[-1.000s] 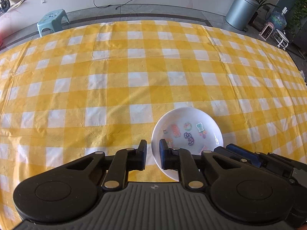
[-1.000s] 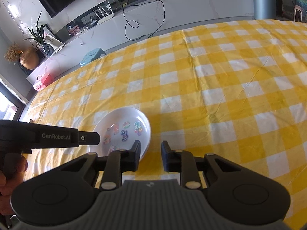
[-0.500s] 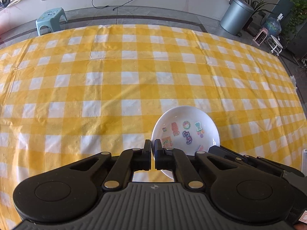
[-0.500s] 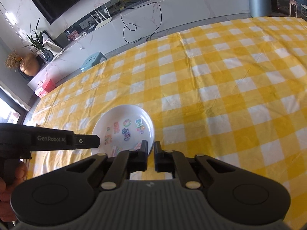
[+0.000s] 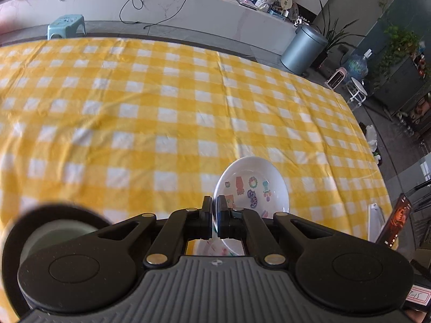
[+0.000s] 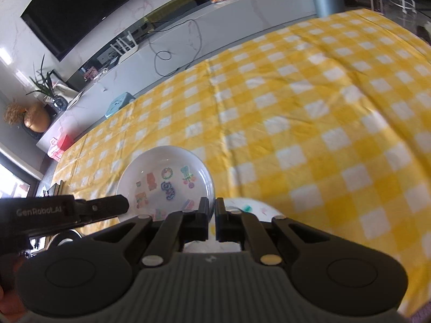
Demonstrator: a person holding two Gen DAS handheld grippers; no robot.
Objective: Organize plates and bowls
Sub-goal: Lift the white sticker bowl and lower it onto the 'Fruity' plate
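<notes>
A white bowl (image 5: 253, 185) (image 6: 167, 177) with coloured cartoon prints hangs tilted above the yellow checked tablecloth, held from both sides. My left gripper (image 5: 214, 202) is shut on its left rim, and my right gripper (image 6: 211, 204) is shut on its right rim. The left gripper's black body (image 6: 67, 211) reaches in from the left in the right wrist view. Under the bowl lies a second white printed plate (image 6: 250, 208) (image 5: 215, 247), mostly hidden by the grippers. A dark-rimmed bowl (image 5: 51, 231) sits blurred at the lower left of the left wrist view.
The yellow checked tablecloth (image 5: 161, 113) spreads out ahead. Near the table's right edge stand a dark box (image 5: 398, 220) and a white object (image 5: 375, 215). Beyond the far edge are a blue stool (image 5: 66, 24) and a grey bin (image 5: 303, 49).
Both grippers closed on the printed bowl's rim and raised it off the cloth, drawing it back. A second printed plate and a dark-rimmed bowl came into view below.
</notes>
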